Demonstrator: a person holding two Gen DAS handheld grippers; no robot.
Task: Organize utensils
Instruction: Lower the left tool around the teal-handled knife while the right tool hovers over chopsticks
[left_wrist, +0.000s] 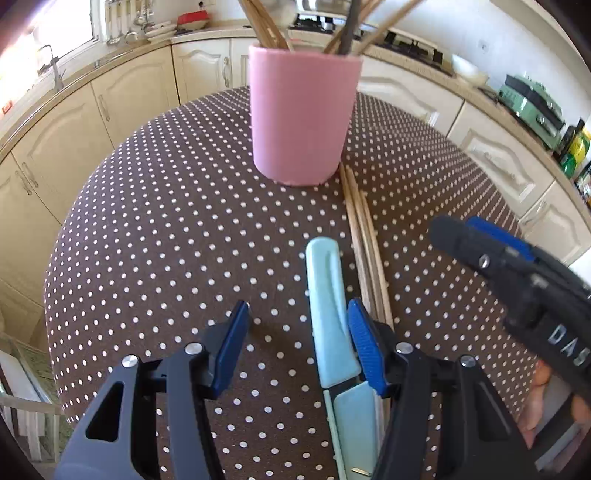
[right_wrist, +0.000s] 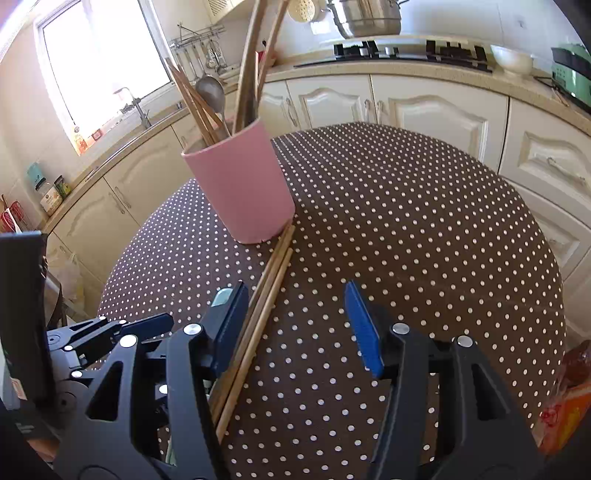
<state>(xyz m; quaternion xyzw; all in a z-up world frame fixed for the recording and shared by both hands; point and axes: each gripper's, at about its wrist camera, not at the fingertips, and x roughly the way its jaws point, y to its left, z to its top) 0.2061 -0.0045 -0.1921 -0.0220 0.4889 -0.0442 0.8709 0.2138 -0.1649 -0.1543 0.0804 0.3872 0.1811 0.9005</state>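
Both tongs open over the brown polka-dot bench (left_wrist: 166, 221), left tongs (left_wrist: 295, 332) around a pale blue plastic-handled utensil (left_wrist: 328, 302), right tongs (right_wrist: 295, 321) around long wooden sticks (right_wrist: 266, 295), pink cylindrical utensil holder (left_wrist: 303, 114) near the far edge.

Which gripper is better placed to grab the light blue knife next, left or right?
Left. The left gripper is open around the light blue knife; the right gripper straddles the wooden chopsticks.

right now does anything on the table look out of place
Yes: a light blue knife and a bundle of wooden chopsticks lie flat on the dotted tablecloth, chopstick tips against the foot of the pink holder, while the other utensils stand inside it.
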